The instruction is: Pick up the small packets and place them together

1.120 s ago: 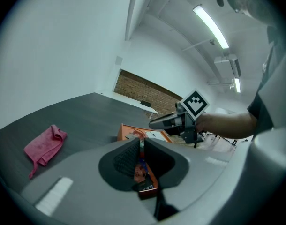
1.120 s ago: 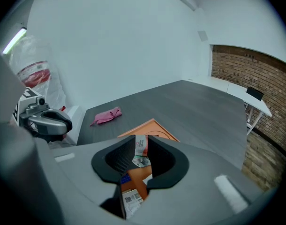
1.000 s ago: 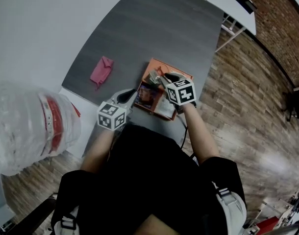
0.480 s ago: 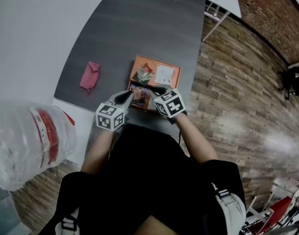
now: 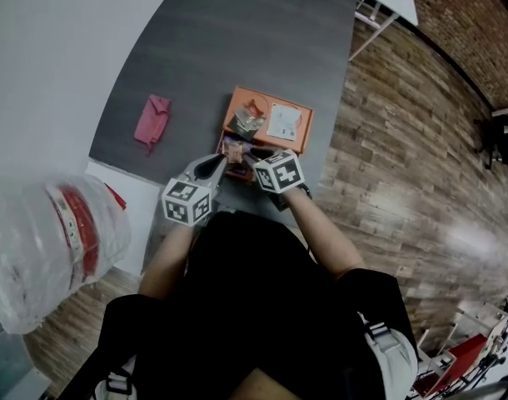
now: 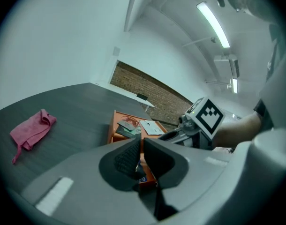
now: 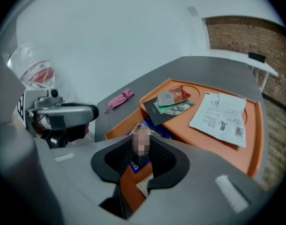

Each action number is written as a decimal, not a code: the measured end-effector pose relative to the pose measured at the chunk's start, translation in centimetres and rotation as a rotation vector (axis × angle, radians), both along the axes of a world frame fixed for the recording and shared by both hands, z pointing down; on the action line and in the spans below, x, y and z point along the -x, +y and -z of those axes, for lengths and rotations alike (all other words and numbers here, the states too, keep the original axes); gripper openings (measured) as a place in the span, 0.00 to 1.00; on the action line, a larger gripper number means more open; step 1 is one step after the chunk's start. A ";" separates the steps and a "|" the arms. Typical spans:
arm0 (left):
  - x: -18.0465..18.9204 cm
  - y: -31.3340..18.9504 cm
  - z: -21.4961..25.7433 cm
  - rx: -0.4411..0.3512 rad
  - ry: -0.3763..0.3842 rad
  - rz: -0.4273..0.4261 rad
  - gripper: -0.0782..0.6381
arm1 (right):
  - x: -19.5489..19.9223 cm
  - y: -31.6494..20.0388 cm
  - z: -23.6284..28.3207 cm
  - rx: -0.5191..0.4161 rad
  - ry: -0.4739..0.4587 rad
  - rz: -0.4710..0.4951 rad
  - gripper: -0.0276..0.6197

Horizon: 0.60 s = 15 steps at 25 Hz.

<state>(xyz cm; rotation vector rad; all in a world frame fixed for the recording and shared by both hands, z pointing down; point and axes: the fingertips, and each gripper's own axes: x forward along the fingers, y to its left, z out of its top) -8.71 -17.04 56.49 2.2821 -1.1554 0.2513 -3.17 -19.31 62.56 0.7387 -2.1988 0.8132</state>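
Your right gripper (image 7: 141,150) points steeply down at the near edge of the orange tray (image 7: 255,139). Its jaws have just been opening and now stand partly apart, with a small packet (image 7: 136,165) upright between them. The pads sit either side of it with gaps showing, so you are not squeezing it. That packet has a crinkled clear wrapper at its top and a blue label with white lettering lower down. It stands just inside the tray's near rim, towards the near-left corner.

Your left gripper (image 6: 141,144) comes in from the left, close to that same corner. Its jaws have just been closing a little and are drawn almost together, with only a thin slit left. The blue label shows through the bottom of that slit, but I cannot tell whether the pads touch the packet.

The other small packets (image 7: 173,103) lie in a loose overlapping pile farther back in the tray. A red-and-white one is on top, a green-and-white one under it, and a dark flat one beneath. Just to the right of the pile a white printed sheet (image 7: 222,116) lies flat on the tray floor. The tray rests on a dark grey table (image 5: 237,40). A pink cloth (image 5: 151,120) lies crumpled on the table, well to the left of the tray.
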 end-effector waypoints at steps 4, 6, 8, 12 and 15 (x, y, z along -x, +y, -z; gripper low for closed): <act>0.5 0.5 -0.6 0.002 0.000 0.010 0.14 | 0.0 -0.5 -1.3 0.118 -0.044 -0.109 0.23; 0.8 0.5 -0.8 -0.008 -0.006 0.019 0.14 | 0.0 -0.5 -2.0 0.158 -0.053 -0.132 0.25; 1.1 0.5 -0.9 -0.013 -0.009 0.027 0.14 | 0.2 -0.5 -2.5 0.187 -0.057 -0.144 0.27; 1.5 0.4 -1.4 -0.002 -0.008 0.033 0.14 | 0.2 -0.6 -3.1 0.209 -0.047 -0.161 0.33; 2.0 0.3 -1.8 0.008 -0.007 0.043 0.14 | 0.3 -0.5 -3.4 0.228 -0.058 -0.168 0.34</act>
